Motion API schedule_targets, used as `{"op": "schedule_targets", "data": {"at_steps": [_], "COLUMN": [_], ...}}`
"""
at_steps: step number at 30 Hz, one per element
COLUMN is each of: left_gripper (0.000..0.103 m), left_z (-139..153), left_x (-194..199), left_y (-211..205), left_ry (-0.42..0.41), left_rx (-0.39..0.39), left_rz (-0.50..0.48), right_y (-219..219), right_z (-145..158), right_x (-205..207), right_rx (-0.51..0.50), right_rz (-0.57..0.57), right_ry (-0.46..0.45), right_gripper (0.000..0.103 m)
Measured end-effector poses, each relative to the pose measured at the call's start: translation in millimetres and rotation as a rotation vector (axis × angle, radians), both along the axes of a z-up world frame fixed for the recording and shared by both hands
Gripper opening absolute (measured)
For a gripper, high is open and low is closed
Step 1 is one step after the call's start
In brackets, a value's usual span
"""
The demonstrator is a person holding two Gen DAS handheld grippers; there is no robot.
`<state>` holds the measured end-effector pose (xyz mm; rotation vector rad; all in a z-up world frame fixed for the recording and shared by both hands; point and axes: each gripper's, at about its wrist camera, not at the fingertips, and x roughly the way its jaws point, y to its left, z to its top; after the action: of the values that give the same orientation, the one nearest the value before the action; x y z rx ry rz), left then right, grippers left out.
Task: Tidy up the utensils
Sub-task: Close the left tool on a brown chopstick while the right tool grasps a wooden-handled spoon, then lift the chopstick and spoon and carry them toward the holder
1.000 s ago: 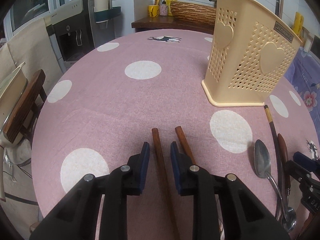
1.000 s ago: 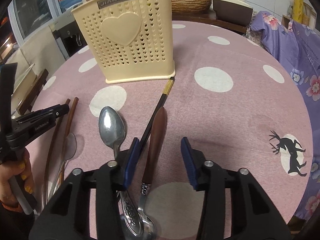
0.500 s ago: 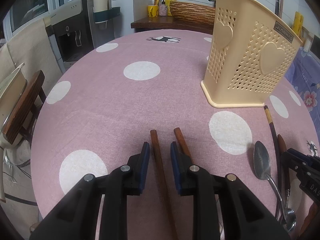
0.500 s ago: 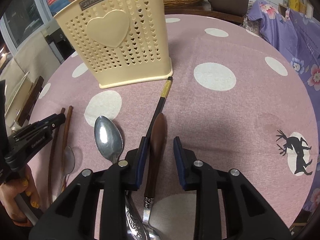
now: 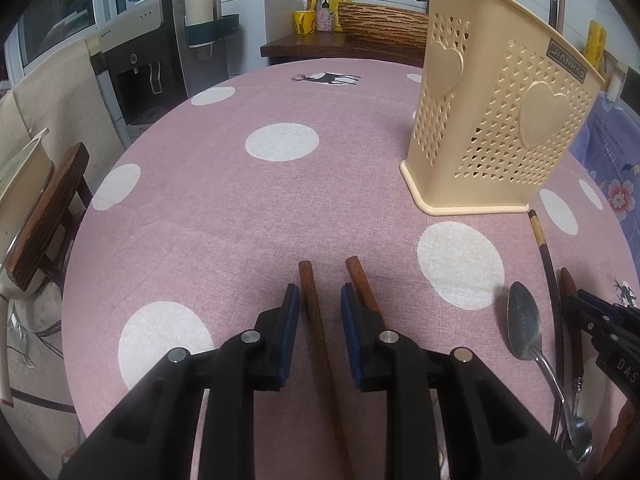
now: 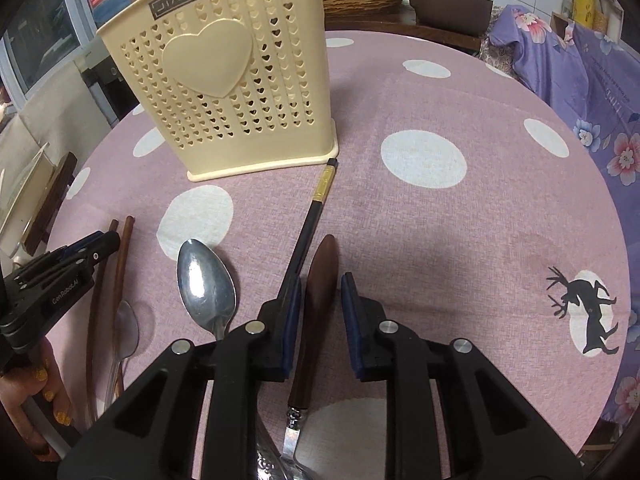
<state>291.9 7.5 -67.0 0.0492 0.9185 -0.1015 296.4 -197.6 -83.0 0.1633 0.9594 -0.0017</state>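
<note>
Left hand-held gripper [image 5: 319, 312]: jaws narrow, a brown wooden chopstick [image 5: 320, 344] lies between them; I cannot tell if the pads press it.
Second chopstick [image 5: 362, 280]: beside the first, partly under the right-side finger [image 5: 352, 320].
Right hand-held gripper [image 6: 320, 312]: jaws are closing around the dark wooden handle [image 6: 318, 296] of a utensil that lies on the bench; a small gap shows on the right side of the handle.
Black chopstick [image 6: 310, 216]: lies just left of that handle; its gold-banded end reaches almost to the holder's base.
Utensil holder [image 6: 224, 80]: cream plastic with heart holes, upright on the bench.
Large metal spoon [image 6: 206, 284]: bowl up, left of the right hand-held gripper.
Small spoon [image 6: 126, 332]: near the two brown chopsticks.
Bench [image 6: 420, 240]: pink cloth with white dots.
</note>
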Motion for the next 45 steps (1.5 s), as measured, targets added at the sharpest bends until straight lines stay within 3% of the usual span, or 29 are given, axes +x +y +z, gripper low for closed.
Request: {"op": "schedule_targets", "data": {"at_steps": [7, 13, 25, 35, 45], "left_gripper": [0.022, 0.009, 0.008, 0.008, 0.008], "left_z": [0, 0, 2, 36, 89], "left_x": [3, 5, 8, -4, -46], "left_y": [-5, -4, 2, 13, 23], "left_ry": [0.002, 0.003, -0.007, -0.105, -0.256], "left_rx": [0.016, 0.009, -0.044, -0.110, -0.186], "left_rz": [-0.004, 0.014, 0.042, 0.056, 0.031], "right_y": [1, -2, -21, -34, -37], "right_z": [-1, -1, 5, 38, 80], "right_x": [-1, -1, -8, -36, -89], "right_rx": [-0.014, 0.007, 0.030, -0.008, -0.041], "right_rz": [0.000, -0.007, -0.043, -0.060, -0.039], "right_ry": [-0.012, -0.025, -0.066, -0.201, -0.361], "right_gripper": [0.017, 0.017, 0.017, 0.017, 0.016]}}
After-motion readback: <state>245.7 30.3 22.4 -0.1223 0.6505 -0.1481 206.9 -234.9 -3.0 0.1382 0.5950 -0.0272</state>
